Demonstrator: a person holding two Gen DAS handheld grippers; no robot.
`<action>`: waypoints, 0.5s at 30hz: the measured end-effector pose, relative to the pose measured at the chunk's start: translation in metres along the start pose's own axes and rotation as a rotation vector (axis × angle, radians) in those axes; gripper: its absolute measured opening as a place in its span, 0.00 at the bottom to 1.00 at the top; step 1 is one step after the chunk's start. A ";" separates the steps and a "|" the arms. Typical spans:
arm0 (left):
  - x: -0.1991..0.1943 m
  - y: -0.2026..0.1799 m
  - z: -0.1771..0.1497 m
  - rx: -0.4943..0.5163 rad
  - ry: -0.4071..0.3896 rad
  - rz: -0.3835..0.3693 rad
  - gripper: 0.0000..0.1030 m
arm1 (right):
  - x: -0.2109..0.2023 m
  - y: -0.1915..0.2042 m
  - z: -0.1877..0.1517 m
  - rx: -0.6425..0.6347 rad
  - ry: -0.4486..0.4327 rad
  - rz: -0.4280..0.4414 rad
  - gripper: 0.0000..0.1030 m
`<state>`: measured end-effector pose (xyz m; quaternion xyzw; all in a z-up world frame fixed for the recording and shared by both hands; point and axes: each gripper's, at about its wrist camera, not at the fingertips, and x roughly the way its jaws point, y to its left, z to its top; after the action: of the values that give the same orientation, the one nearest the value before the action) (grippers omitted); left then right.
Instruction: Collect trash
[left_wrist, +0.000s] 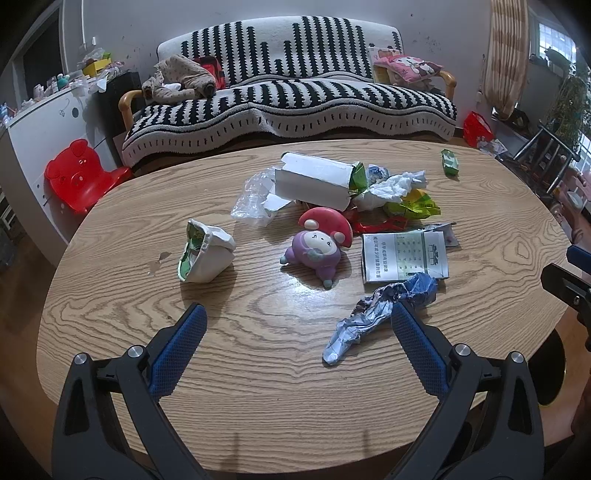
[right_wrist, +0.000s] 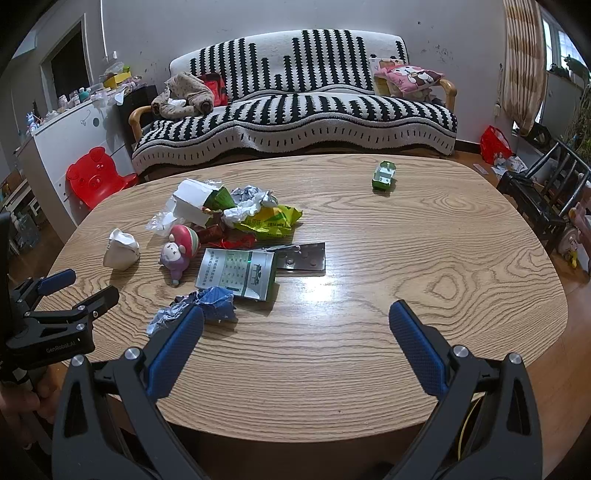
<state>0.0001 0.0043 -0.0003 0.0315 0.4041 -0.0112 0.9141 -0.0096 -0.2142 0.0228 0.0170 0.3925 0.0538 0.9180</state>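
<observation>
- Trash lies around the mushroom-cap toy (left_wrist: 317, 243): crumpled blue wrapper (left_wrist: 380, 314) nearest, cigarette box (left_wrist: 404, 256) beside it.
- Left gripper (left_wrist: 299, 325) and right gripper (right_wrist: 295, 325): jaws spread, holding nothing.

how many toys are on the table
1. A mushroom-capped toy figure lies near the table's middle, between the white crumpled carton and the flat green box. The trash pile may hide more.

Both wrist cameras look low across the wooden table (left_wrist: 258, 332) toward the striped sofa (right_wrist: 295, 110) — the left sits nearer the trash pile (left_wrist: 351, 195), which both views share.
</observation>
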 end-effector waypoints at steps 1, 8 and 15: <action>0.000 0.000 0.000 0.000 0.000 0.000 0.94 | 0.000 0.000 0.000 0.000 0.000 -0.001 0.95; -0.001 0.001 0.000 0.002 -0.001 -0.001 0.94 | 0.000 0.000 0.000 0.001 0.000 0.000 0.95; 0.000 0.000 0.000 -0.001 0.001 -0.001 0.94 | 0.001 0.000 0.000 -0.001 0.002 0.000 0.95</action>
<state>0.0004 0.0039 -0.0004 0.0308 0.4045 -0.0113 0.9139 -0.0089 -0.2137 0.0220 0.0163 0.3932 0.0539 0.9177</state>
